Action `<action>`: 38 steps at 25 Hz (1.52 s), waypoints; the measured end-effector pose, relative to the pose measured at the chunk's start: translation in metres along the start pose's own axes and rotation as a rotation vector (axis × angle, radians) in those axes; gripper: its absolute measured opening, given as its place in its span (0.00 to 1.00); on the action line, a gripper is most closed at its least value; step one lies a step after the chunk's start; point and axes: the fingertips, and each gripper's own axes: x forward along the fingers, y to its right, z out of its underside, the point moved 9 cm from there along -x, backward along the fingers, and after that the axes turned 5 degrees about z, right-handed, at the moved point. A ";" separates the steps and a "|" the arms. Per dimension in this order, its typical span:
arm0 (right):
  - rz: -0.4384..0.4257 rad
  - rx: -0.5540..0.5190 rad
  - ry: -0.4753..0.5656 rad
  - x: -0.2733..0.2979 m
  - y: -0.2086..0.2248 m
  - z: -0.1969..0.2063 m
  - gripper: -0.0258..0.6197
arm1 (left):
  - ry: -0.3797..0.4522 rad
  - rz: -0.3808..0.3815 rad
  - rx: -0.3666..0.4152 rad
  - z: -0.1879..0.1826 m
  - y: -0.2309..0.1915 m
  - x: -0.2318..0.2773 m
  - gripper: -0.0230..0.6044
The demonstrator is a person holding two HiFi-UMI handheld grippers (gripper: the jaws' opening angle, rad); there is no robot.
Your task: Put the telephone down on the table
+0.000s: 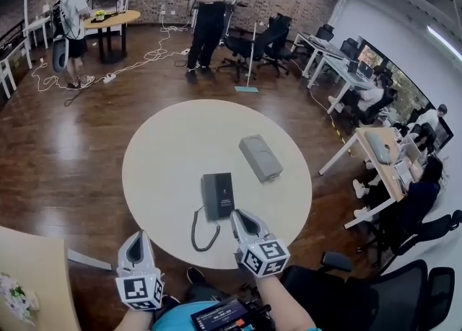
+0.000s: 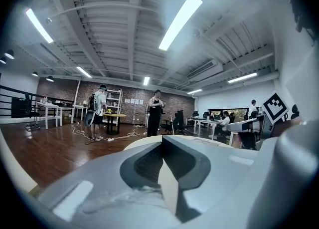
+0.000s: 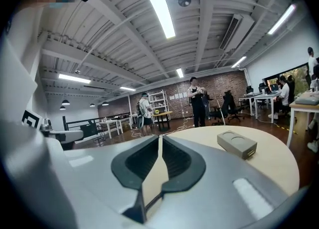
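A dark grey telephone point(image 1: 217, 195) lies flat on the round white table point(image 1: 166, 149), near its front edge. Its coiled cord point(image 1: 203, 234) loops off the near left corner towards me. My right gripper point(image 1: 239, 216) sits just right of the phone's near right corner with its jaws together and nothing between them; the right gripper view shows the same gripper point(image 3: 160, 138) shut, with the phone hidden below it. My left gripper point(image 1: 137, 240) hangs off the table's front left edge, apart from the phone. In the left gripper view that gripper point(image 2: 162, 141) is shut and empty.
A light grey box point(image 1: 260, 157) point(image 3: 237, 143) lies on the table beyond the phone, to the right. Two people point(image 1: 211, 16) stand at the back, near cables point(image 1: 137, 59) on the floor. Desks point(image 1: 382, 149) line the right. A dark office chair point(image 1: 390, 290) is at my right.
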 end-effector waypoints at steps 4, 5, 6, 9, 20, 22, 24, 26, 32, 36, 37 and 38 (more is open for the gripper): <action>-0.005 -0.001 -0.070 0.025 0.038 0.010 0.12 | -0.033 0.042 0.009 0.005 0.018 0.044 0.06; -0.011 0.003 -0.091 0.033 0.048 0.013 0.13 | -0.041 0.049 0.013 0.005 0.021 0.056 0.06; -0.019 0.010 -0.114 0.042 0.058 0.015 0.15 | -0.050 0.053 0.018 0.006 0.024 0.067 0.06; -0.060 0.034 -0.185 0.070 0.083 0.027 0.20 | -0.081 0.049 0.041 0.013 0.027 0.099 0.06; -0.287 0.159 -0.487 0.154 0.155 0.096 0.39 | -0.208 0.016 0.042 0.037 0.048 0.160 0.06; -0.343 0.197 -0.546 0.165 0.158 0.108 0.44 | -0.226 0.010 0.039 0.039 0.045 0.163 0.06; -0.393 0.226 -0.599 0.175 0.159 0.120 0.46 | -0.246 0.006 0.044 0.045 0.041 0.164 0.06; -0.443 0.251 -0.649 0.184 0.159 0.130 0.48 | -0.261 0.004 0.048 0.050 0.039 0.166 0.06; -0.562 0.291 -0.733 0.205 0.164 0.141 0.49 | -0.287 0.019 0.042 0.056 0.041 0.176 0.06; -0.623 0.307 -0.769 0.213 0.164 0.148 0.49 | -0.298 0.027 0.029 0.061 0.043 0.182 0.06; -0.637 0.306 -0.781 0.215 0.163 0.149 0.49 | -0.299 0.028 0.028 0.062 0.043 0.183 0.06; -0.650 0.300 -0.796 0.217 0.162 0.151 0.49 | -0.302 0.028 0.027 0.062 0.042 0.185 0.06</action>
